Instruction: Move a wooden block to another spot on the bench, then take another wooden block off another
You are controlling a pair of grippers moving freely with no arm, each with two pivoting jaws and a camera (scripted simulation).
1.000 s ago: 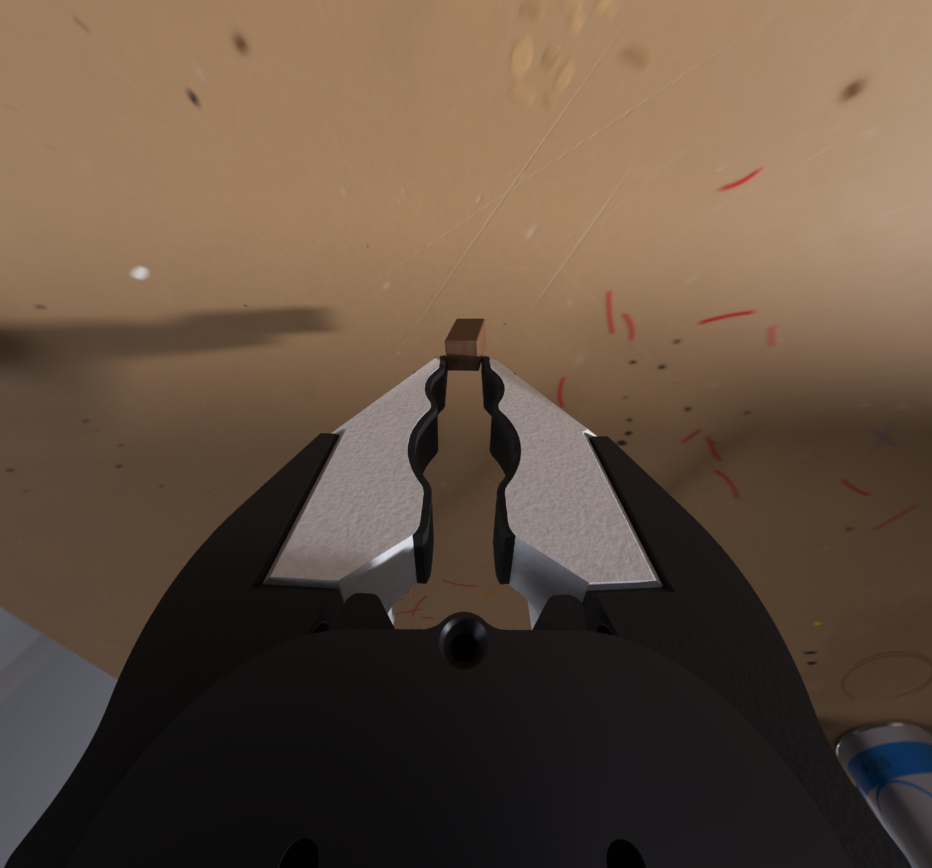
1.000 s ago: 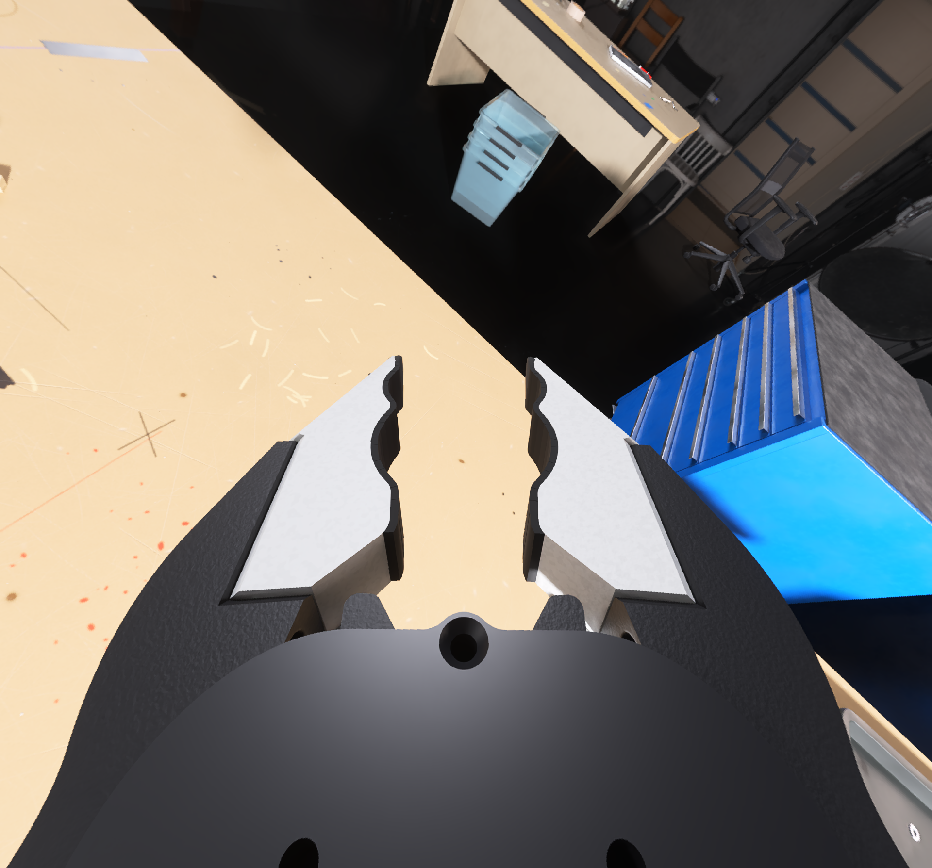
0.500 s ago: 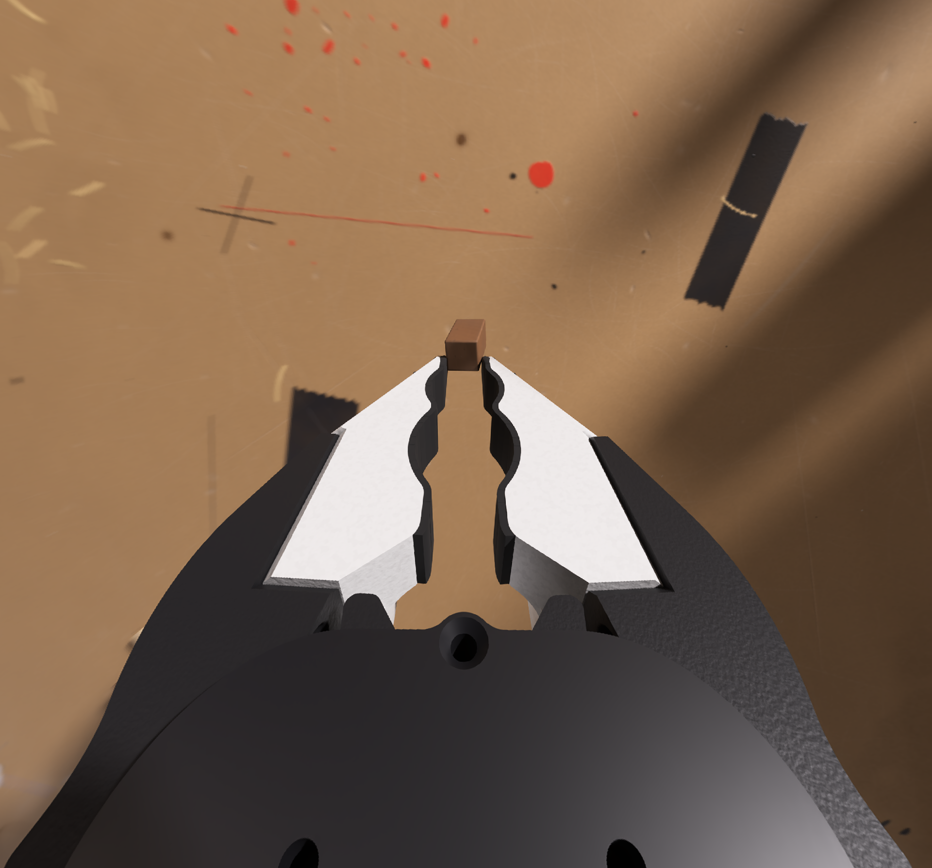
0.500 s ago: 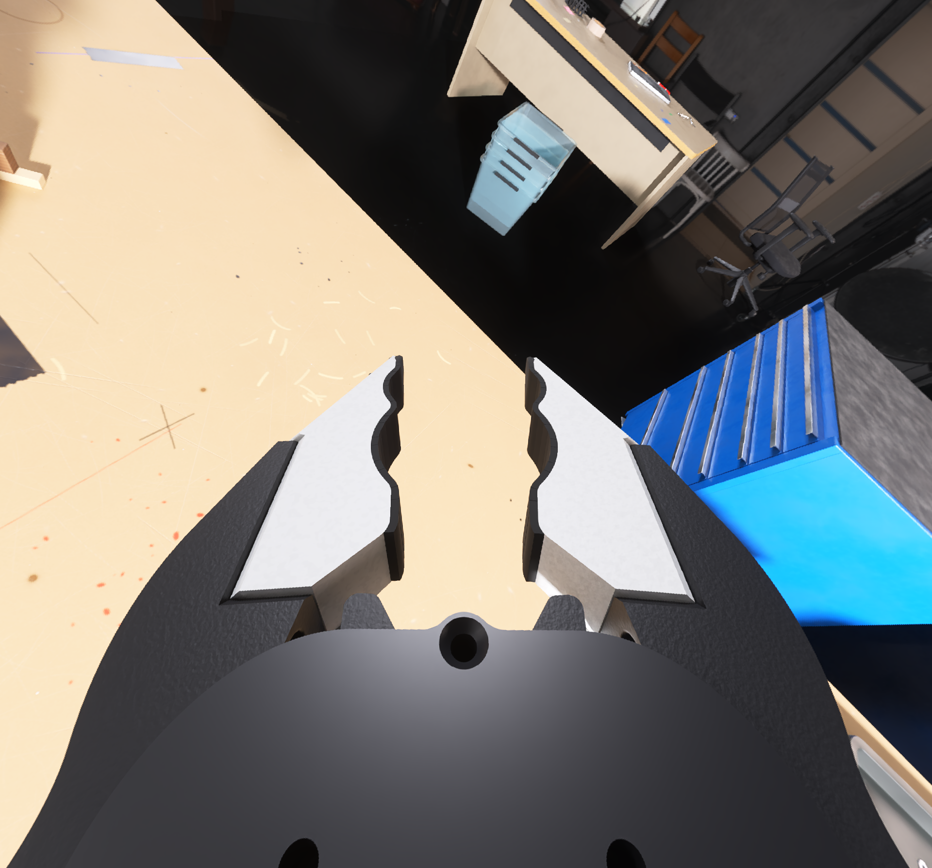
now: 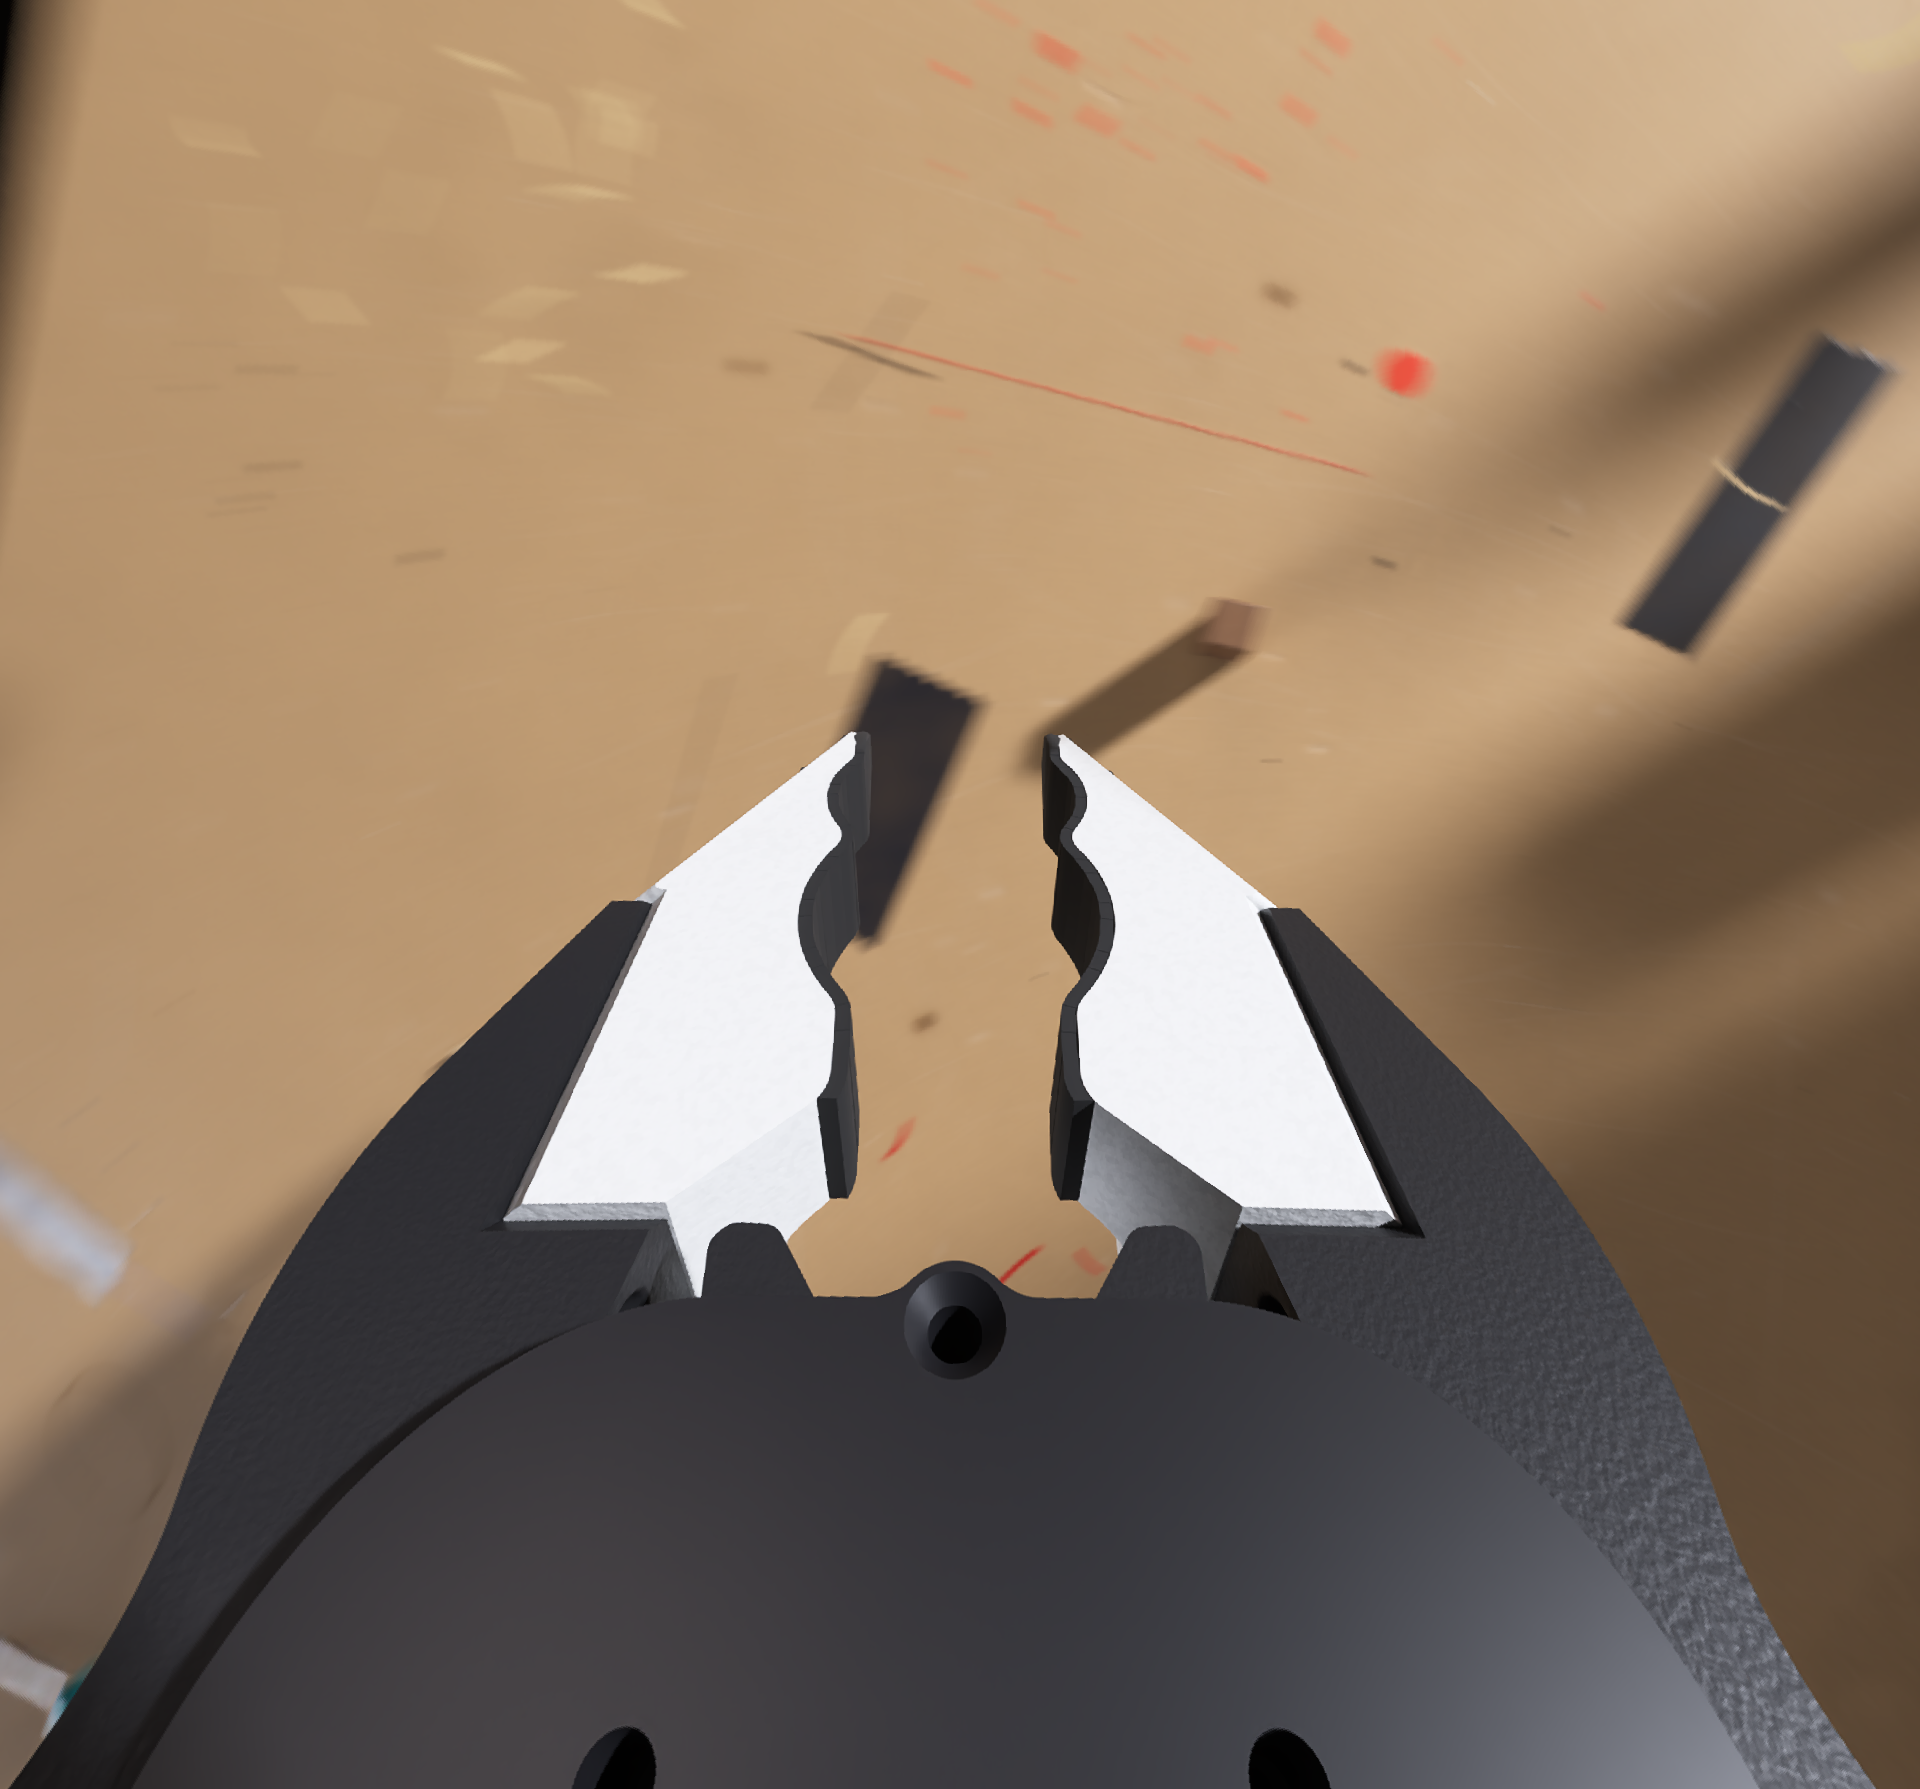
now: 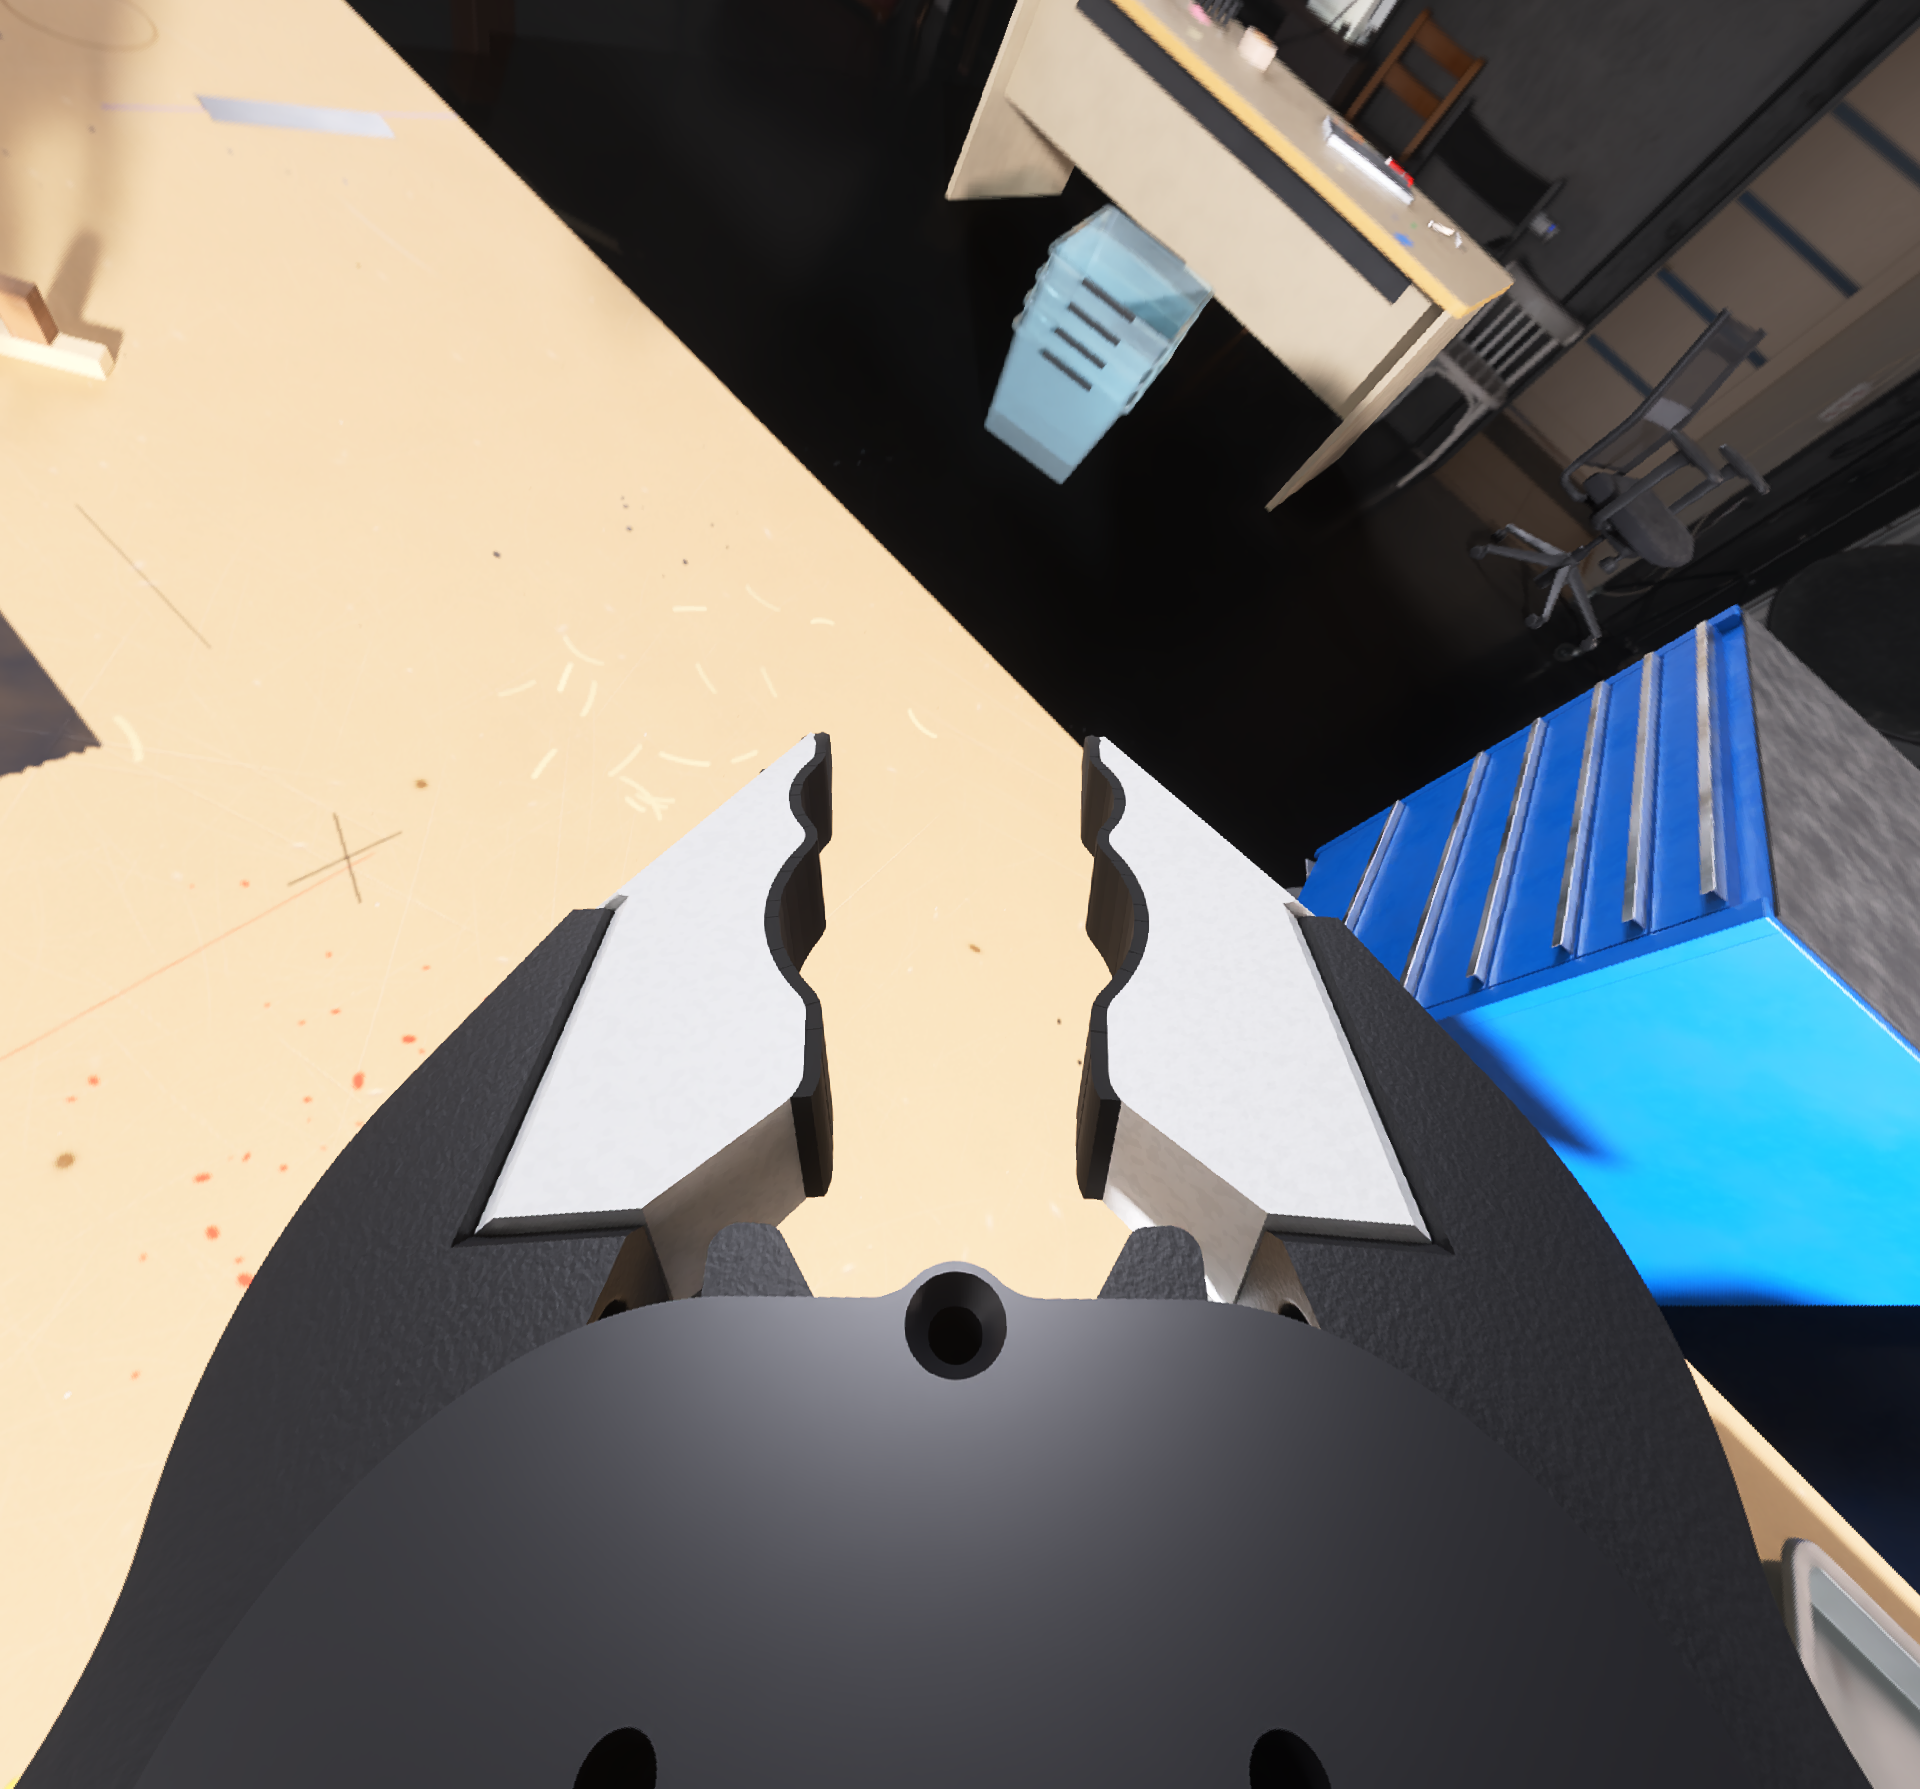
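Observation:
In the left wrist view my left gripper (image 5: pixel 951 747) is open and empty above the tan bench (image 5: pixel 520 596). A small brown wooden block (image 5: pixel 1229 625) lies on the bench ahead and to the right of the fingertips, blurred, with a long shadow reaching back toward them. In the right wrist view my right gripper (image 6: pixel 956 747) is open and empty over the bench near its edge. At the far left a brown block (image 6: pixel 26 307) stands on a pale flat block (image 6: pixel 62 352).
Black tape strips (image 5: pixel 904 783) (image 5: pixel 1756 492) and red paint specks mark the bench. The bench edge (image 6: pixel 727 409) runs diagonally, with dark floor beyond. A blue drawer cabinet (image 6: pixel 1621 960), a desk (image 6: pixel 1226 150) and a pale blue bin (image 6: pixel 1091 337) stand off the bench.
My left gripper has opened and let go of the brown block, which now lies on the bench ahead to the right. The right gripper has drifted slightly, still open.

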